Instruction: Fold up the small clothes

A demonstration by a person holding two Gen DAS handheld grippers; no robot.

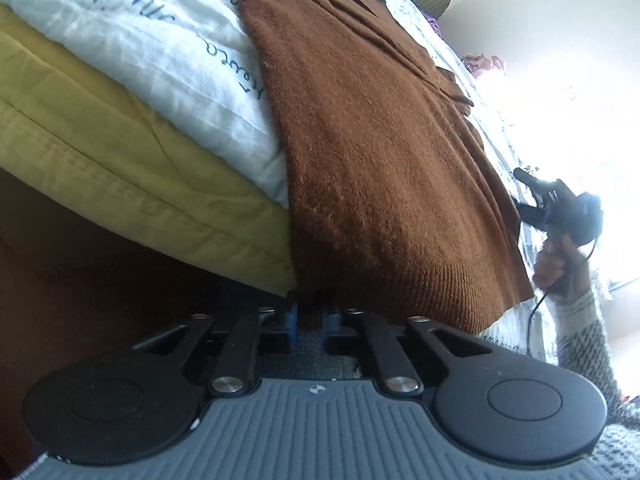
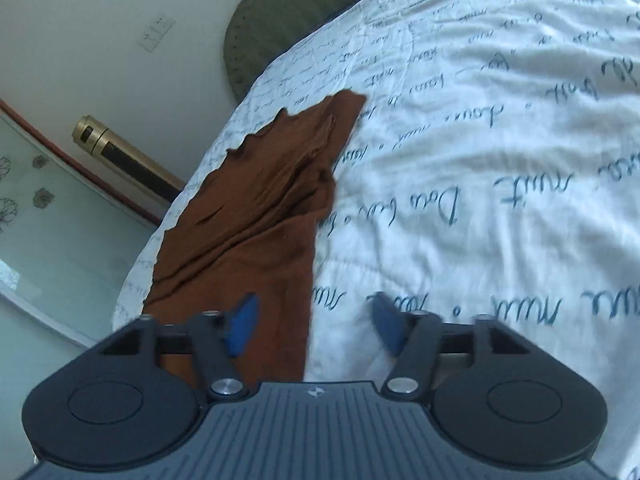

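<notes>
In the left wrist view, the hem of a brown knit garment (image 1: 372, 160), draped over the edge of a white script-printed quilt (image 1: 160, 52), is pinched between the nearly closed blue pads of the left gripper (image 1: 311, 314). At 3 o'clock, the right gripper (image 1: 524, 192) is seen.

In the right wrist view, the right gripper (image 2: 314, 326) is held wide open and empty, the garment (image 2: 256, 216) stretched toward 11 o'clock across the quilt (image 2: 480, 160).
</notes>
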